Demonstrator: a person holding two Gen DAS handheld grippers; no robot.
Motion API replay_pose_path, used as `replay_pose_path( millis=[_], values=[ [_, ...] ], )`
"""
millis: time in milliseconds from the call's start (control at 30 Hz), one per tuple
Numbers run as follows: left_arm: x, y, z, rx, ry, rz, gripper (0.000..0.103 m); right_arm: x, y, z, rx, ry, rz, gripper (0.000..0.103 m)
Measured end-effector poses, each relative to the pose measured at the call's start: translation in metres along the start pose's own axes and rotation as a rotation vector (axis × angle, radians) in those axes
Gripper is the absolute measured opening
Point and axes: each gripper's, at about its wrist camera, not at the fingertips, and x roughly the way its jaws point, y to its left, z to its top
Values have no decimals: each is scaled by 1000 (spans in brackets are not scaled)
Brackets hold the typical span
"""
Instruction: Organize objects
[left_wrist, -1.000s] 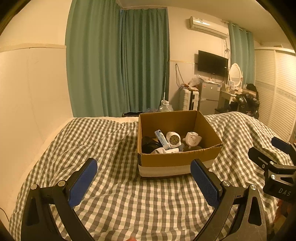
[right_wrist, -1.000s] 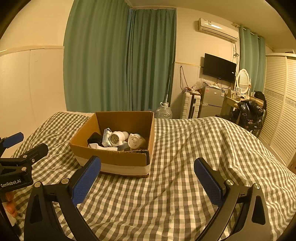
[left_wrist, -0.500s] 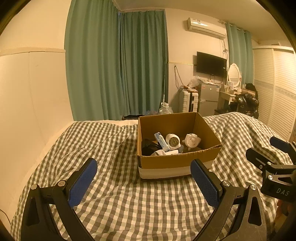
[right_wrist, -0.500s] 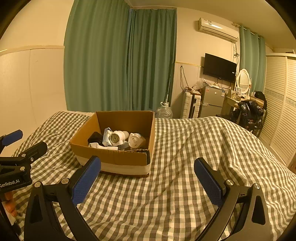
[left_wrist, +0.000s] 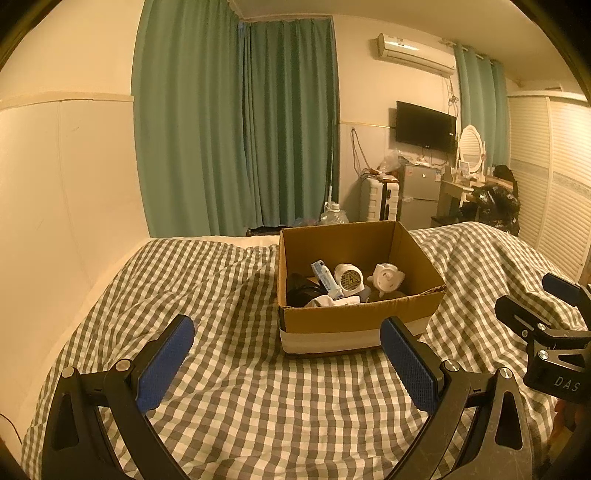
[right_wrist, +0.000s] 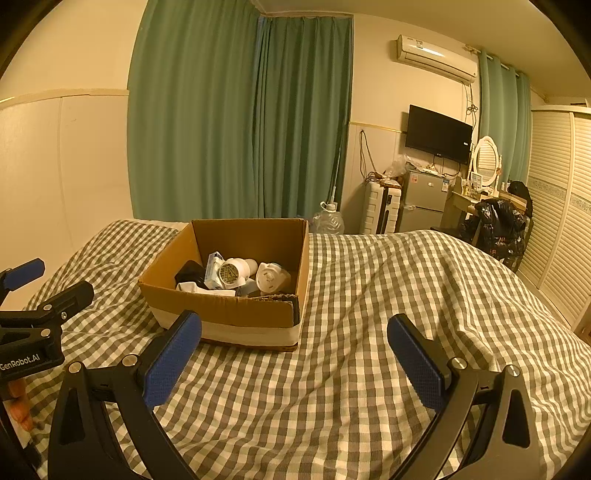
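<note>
- The cardboard box (left_wrist: 360, 317) sits on the bed (left_wrist: 229, 398), about midway across the checked cover and toward the end nearest the green curtains (left_wrist: 236, 125).
- Inside the cardboard box lie a white round container (left_wrist: 349, 277) with a warning-triangle label on its end, a white cup-shaped mask (left_wrist: 386, 276), a blue-and-white packet (left_wrist: 325, 277), something black (left_wrist: 298, 290) in the left corner, and a white cloth or paper piece (left_wrist: 325, 302) against the near wall.
- No loose item shows on the checked cover around the box in either wrist view; parts of the bed lie outside both views.
- The left gripper (left_wrist: 286, 363) is spread wide and grips nothing, held over the near part of the bed, short of the box.
- The right gripper (right_wrist: 293, 360) is likewise spread wide with nothing between its pads, over the near edge, just right of the box.
- My judgement: this fits either a sorting job finished, with everything gathered into the box, or a box of mixed things waiting to be taken out and arranged. The pictures do not settle which.
</note>
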Motion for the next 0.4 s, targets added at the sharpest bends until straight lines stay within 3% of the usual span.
replay_pose_path(
  millis=[400],
  values=[
    [-4,-5,-1,35,-28,1,103,1,0,-1,0,6,1,101]
  ],
)
